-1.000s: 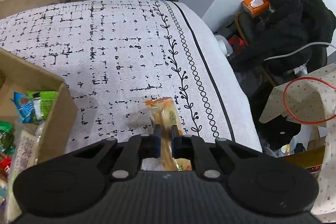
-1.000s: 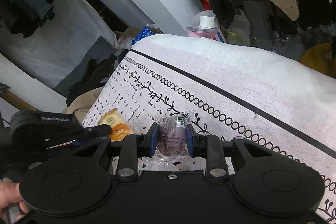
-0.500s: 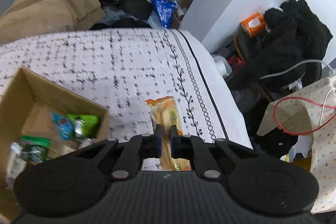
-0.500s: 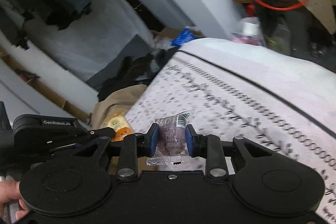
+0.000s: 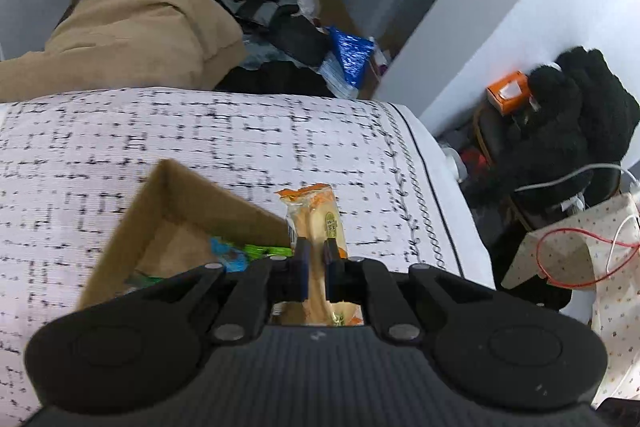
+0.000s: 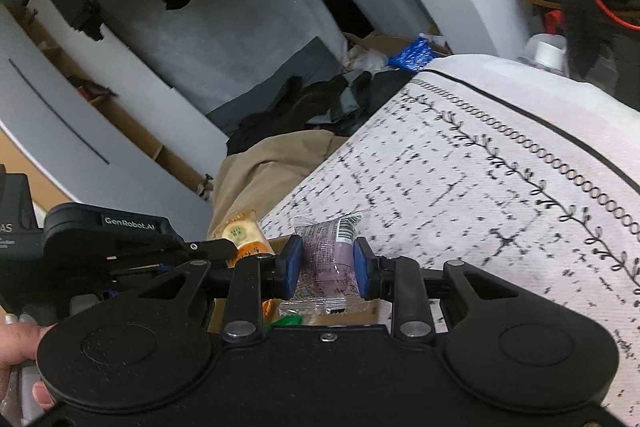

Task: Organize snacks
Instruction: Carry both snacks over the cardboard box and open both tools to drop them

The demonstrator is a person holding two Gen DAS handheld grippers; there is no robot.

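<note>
Snacks: we hold two, one in each set of tongs, both lifted off the patterned cloth.
Left tongs: we have them clamped on the orange-wrapped bread snack, which sticks out forward past the blue pads and runs back between them.
Right tongs: we have them closed on the purple snack in a clear wrapper; its barcoded end pokes up ahead of the pads, its crimped end hangs below them.
Cardboard box: it sits just ahead and to the left of our left tongs, open at the top, on the cloth; a far corner points away from us.
Box contents: we see blue and green packets low inside, right beside the left finger.
Bread snack and box: the snack overlaps the box's near right wall in view; we cannot tell whether they touch.
Right wrist view: our left tongs appear to the left of the right ones, the bread snack at their tip, and box cardboard shows beneath the purple snack.
Surroundings: a tan garment lies beyond the cloth's far edge; an orange tissue box is far right.
</note>
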